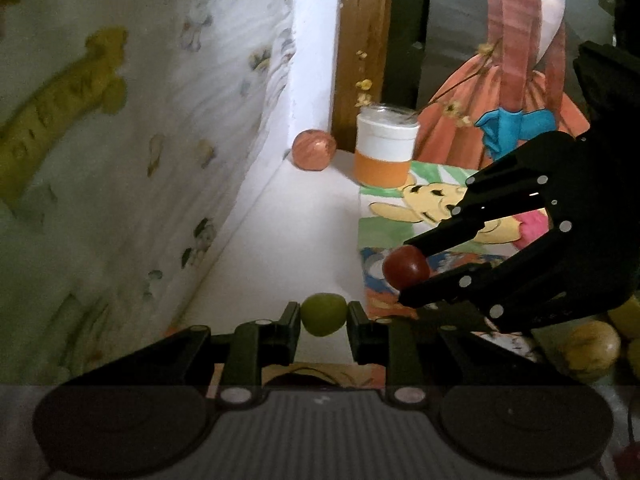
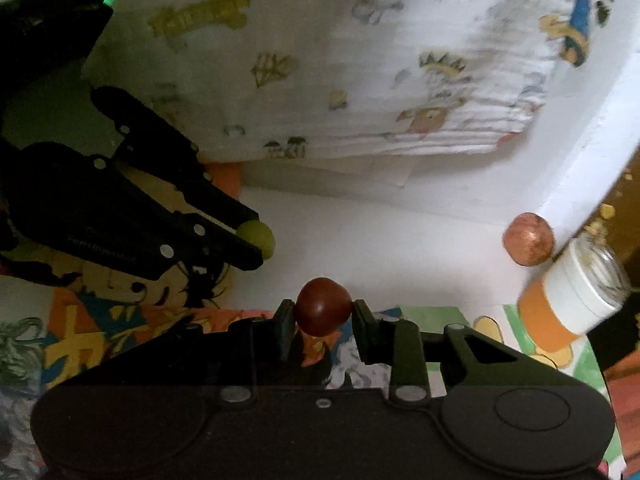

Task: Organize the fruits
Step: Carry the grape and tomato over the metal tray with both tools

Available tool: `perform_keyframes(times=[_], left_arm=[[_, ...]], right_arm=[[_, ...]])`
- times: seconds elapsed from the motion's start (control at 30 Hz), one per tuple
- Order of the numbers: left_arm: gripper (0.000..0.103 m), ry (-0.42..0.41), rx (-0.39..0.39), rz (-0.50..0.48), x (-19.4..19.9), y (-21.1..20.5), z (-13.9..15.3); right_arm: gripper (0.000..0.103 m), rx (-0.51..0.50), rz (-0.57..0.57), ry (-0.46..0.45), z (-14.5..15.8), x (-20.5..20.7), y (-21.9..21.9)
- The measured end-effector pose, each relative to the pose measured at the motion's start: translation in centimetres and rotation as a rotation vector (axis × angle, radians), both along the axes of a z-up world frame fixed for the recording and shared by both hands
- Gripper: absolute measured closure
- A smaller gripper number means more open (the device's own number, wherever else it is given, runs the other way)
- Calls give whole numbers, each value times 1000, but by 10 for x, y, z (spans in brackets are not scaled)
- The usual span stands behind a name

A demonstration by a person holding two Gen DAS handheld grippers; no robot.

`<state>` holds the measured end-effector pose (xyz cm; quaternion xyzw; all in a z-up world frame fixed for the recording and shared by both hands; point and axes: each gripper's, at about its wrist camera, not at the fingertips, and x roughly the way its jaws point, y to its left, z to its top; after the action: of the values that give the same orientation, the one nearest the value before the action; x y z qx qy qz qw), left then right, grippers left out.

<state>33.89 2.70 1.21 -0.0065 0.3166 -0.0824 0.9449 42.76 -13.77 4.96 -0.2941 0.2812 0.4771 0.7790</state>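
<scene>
1. Left gripper (image 1: 324, 314): jaws closed on the small green fruit (image 1: 323, 314). It sits pinched right between the two tips, one pad on each side, clear of the tabletop (image 1: 296, 216). Probably held up off the surface so it can be carried to a sorting spot.
2. Same green fruit from the right wrist view (image 2: 258, 238): it pokes out past the ends of the left gripper's fingers, only the rear part is covered by the tips.
3. Bare white tabletop strip in the middle, walled by a printed cloth (image 1: 120, 120) on the left. Looks like the free space for laying fruits out; this is a judgement.
4. Right gripper (image 2: 323, 307): jaws closed on the dark red fruit (image 2: 323, 306). Fruit is centred between the tips, pads on left and right flanks, front half sticking out. Held above the cartoon mat (image 2: 80, 340), not touching it as far as I can tell.
5. Both fruits are near each other, apart, not touching. Two colours in two hands suggests sorting by kind.
6. Back corner: reddish-brown round fruit (image 1: 314, 149) rests on the tabletop just beside the orange-and-white jar (image 1: 384, 148); untouched.
7. Far right, left wrist view: yellowish fruits (image 1: 592, 350) lie in a cluster beyond the right gripper, partly hidden; likely the source pile.
</scene>
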Motion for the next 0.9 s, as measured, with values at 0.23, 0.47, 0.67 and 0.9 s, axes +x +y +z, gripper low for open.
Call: perform_keyframes(times=[0.23, 0.47, 0.67, 0.9], left_arm=[[75, -34, -20, -35, -23, -24, 18], [75, -53, -46, -91, -48, -57, 30], [75, -38, -75, -154, -75, -88, 29], [75, 6, -86, -257, -93, -128, 20]], right_arm=[[70, 26, -66, -23, 23, -34, -38], [70, 58, -154, -33, 32, -88, -76], [70, 90, -237, -13, 28, -127, -112], [70, 131, -341, 3, 17, -165, -157]])
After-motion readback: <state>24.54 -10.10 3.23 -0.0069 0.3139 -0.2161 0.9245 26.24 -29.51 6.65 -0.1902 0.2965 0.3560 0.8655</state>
